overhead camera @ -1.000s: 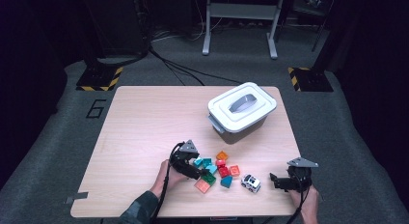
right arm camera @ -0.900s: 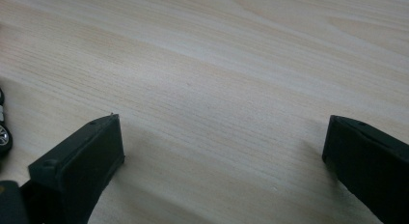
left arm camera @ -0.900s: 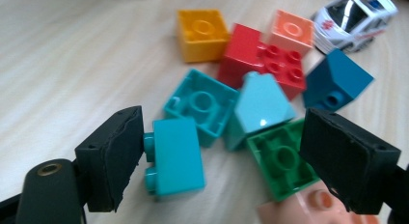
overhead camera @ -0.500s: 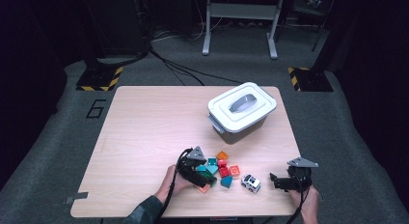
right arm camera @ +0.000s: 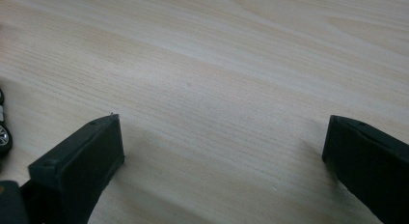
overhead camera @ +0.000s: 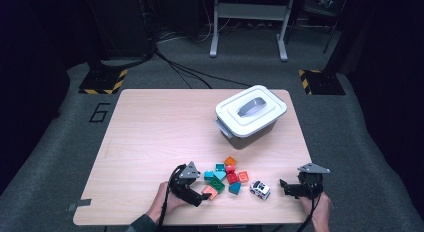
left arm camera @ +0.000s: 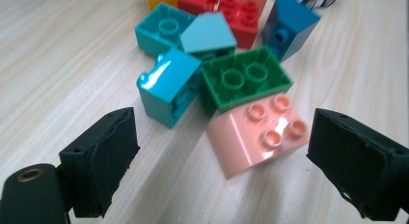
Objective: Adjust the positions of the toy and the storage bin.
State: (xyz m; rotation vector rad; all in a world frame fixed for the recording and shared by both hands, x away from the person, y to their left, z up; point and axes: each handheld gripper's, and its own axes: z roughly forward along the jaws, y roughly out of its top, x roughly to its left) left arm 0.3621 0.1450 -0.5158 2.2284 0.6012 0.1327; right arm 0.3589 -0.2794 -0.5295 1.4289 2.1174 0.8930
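Observation:
A pile of toy bricks (overhead camera: 226,178) lies near the table's front edge. My left gripper (overhead camera: 202,198) reaches into it from the left, low over the wood. In the left gripper view its jaws (left arm camera: 226,161) stand wide and have just been opening further. The pink brick (left arm camera: 258,132) lies between them, clear of both pads. Behind the pink brick are a green brick (left arm camera: 243,81), a teal one (left arm camera: 169,86) and a blue one (left arm camera: 289,26). My right gripper (overhead camera: 284,187) rests open over bare wood at the front right, with nothing between its jaws (right arm camera: 222,151).
A small white toy car (overhead camera: 260,189) sits between the bricks and my right gripper; its wheel (right arm camera: 2,134) shows at the left edge of the right gripper view. A white lidded bin (overhead camera: 251,111) stands at the back right. The table's front edge (overhead camera: 200,223) is close to both hands.
My left gripper has shifted toward the front edge and turned to the pink brick, which now lies between its jaws. The right gripper has stayed put.

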